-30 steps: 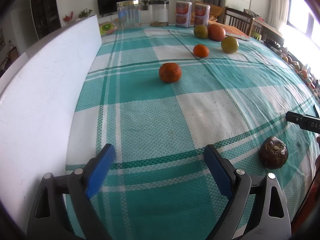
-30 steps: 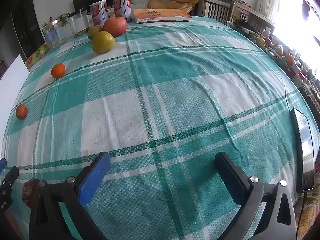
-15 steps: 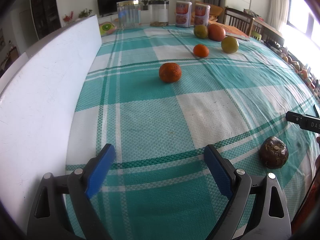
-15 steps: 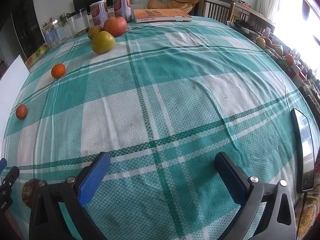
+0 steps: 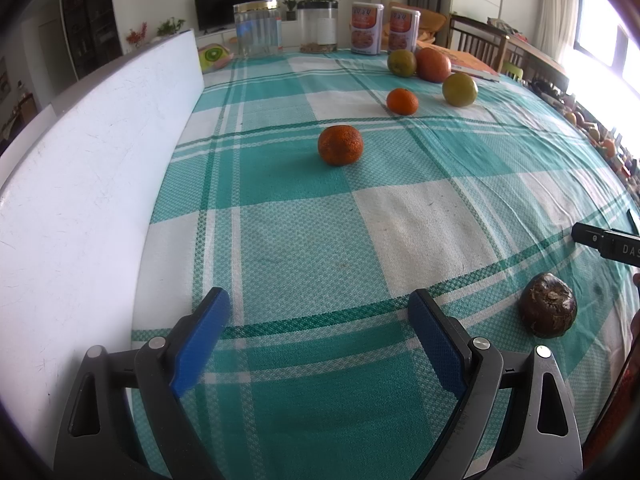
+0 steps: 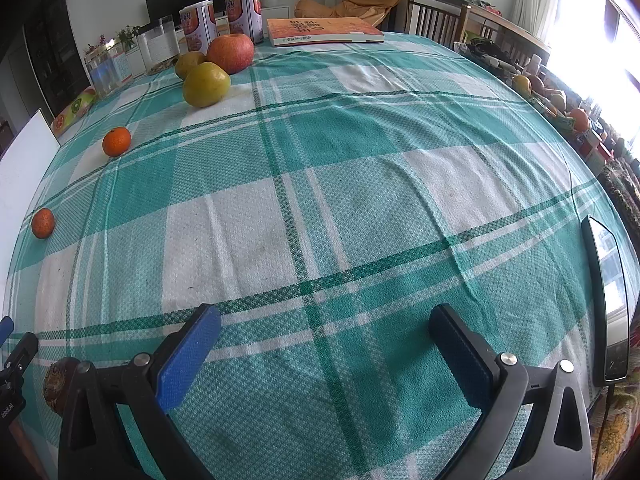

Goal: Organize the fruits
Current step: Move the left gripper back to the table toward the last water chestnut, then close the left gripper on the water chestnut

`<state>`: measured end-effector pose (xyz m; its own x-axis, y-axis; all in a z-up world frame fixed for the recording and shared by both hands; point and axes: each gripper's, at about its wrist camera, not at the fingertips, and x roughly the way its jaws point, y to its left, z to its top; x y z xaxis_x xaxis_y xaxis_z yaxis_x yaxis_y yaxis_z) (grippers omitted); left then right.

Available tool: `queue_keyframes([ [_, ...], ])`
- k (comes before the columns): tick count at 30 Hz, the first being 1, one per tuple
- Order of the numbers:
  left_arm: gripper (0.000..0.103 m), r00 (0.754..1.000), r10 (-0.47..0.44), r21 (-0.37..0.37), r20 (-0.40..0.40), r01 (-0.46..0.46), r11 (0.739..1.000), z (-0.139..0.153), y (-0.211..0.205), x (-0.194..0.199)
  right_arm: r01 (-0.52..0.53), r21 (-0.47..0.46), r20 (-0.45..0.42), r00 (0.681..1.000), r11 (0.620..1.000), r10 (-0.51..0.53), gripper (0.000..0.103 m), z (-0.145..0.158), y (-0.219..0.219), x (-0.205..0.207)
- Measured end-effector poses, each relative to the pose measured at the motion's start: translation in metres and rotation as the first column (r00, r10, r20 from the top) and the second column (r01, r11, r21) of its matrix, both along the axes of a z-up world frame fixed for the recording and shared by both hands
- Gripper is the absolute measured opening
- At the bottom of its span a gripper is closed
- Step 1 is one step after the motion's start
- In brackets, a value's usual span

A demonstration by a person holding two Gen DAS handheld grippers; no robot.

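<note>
My left gripper (image 5: 318, 300) stands open over bare green-checked cloth, nothing between its blue pads. A rough orange mandarin (image 5: 340, 145) lies ahead of it, a smaller orange (image 5: 402, 101) beyond. Further back sit a yellow-green fruit (image 5: 459, 89), a red apple (image 5: 433, 64) and a green fruit (image 5: 401, 63). A dark brown fruit (image 5: 548, 311) rests to the right of the left gripper. My right gripper (image 6: 322, 316) is open too, empty, above the cloth. In its view the apple (image 6: 231, 53), yellow-green fruit (image 6: 206, 84), small orange (image 6: 116, 141) and mandarin (image 6: 43, 222) lie far left.
A white board (image 5: 80, 184) stands along the table's left side. Jars (image 5: 256, 28) and two tins (image 5: 366, 28) line the far edge, beside an orange book (image 6: 320, 30). A phone (image 6: 606, 304) lies near the right edge. Chairs and clutter stand beyond the right side.
</note>
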<state>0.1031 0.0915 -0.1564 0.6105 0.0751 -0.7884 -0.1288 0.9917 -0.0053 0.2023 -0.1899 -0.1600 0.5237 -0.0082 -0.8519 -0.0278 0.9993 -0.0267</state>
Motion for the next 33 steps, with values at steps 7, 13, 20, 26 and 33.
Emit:
queue_keyframes([
  [7,0.092,1.0,0.0,0.0,0.0,0.0,1.0,0.0,0.0,0.0,0.0,0.0,0.0,1.0,1.0,0.0,0.103,0.0,0.0,0.0],
  [13,0.092,1.0,0.0,0.0,0.0,0.0,1.0,0.0,0.0,0.0,0.0,0.0,0.0,1.0,1.0,0.0,0.103,0.0,0.0,0.0],
  [20,0.093,1.0,-0.017,-0.028,-0.015,0.017,0.999,0.002,0.002,0.001,0.001,0.001,0.0,1.0,1.0,-0.001,0.103,0.0,0.0,0.0],
  [26,0.092,0.972,-0.222,-0.203,0.079,0.234,0.951,0.037,-0.025,-0.015,0.001,0.0,0.001,1.0,1.0,-0.001,0.103,0.0,0.0,0.0],
  [33,0.091,0.867,-0.499,0.075,0.002,0.497,0.864,0.031,-0.122,-0.007,0.0,0.0,0.001,1.0,1.0,0.0,0.103,0.0,0.0,0.0],
])
